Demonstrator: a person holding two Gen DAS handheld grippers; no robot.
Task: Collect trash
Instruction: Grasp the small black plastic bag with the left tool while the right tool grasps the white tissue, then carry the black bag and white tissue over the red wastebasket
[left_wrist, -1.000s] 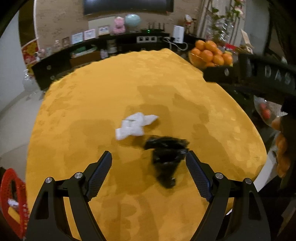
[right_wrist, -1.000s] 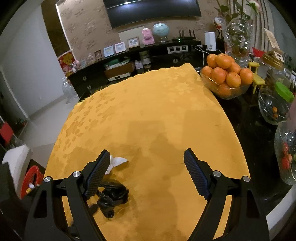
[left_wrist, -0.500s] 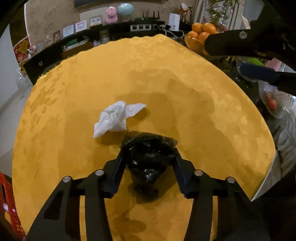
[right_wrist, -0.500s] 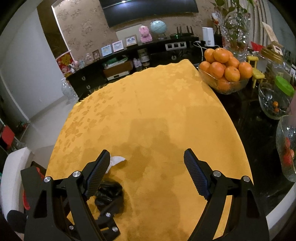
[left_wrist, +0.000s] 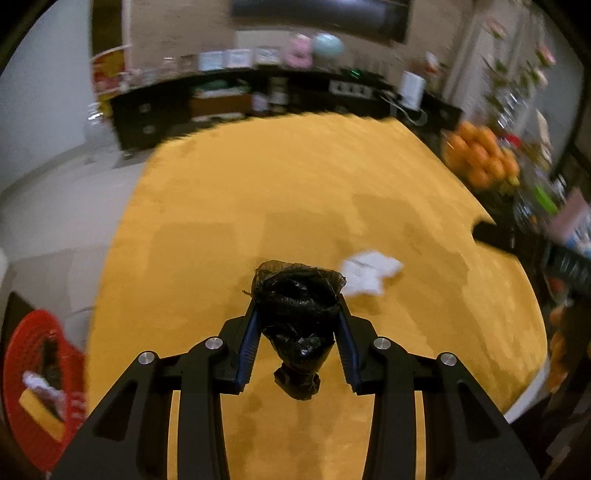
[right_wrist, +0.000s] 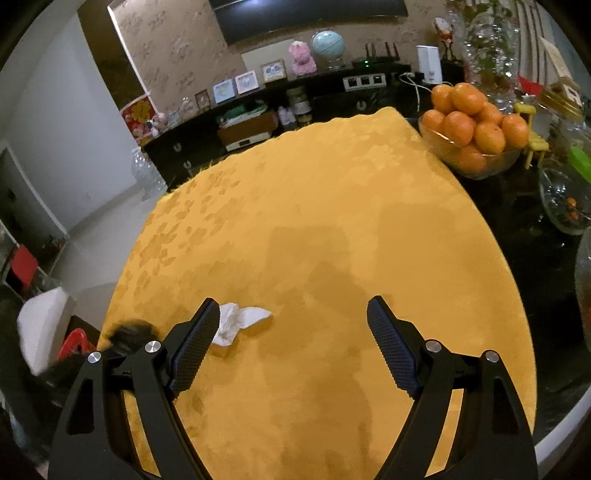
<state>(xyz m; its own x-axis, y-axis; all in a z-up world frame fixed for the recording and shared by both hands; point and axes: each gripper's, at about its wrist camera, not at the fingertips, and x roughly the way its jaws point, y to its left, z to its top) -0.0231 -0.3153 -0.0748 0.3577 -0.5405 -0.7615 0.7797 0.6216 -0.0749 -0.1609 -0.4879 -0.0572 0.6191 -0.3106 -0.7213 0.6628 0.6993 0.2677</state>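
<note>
My left gripper is shut on a crumpled black plastic bag and holds it above the yellow tablecloth. A crumpled white tissue lies on the cloth just to the bag's right. In the right wrist view the tissue lies beside my left fingertip. My right gripper is open and empty over the cloth. The black bag shows blurred at the left in that view.
A red basket holding some trash stands on the floor at the left, also seen in the right wrist view. A glass bowl of oranges and glass jars stand on the dark table at the right.
My left gripper closed on the black bag, lifted it off the cloth and swung left; the tissue now lies to its right. The right gripper stayed nearly still.
</note>
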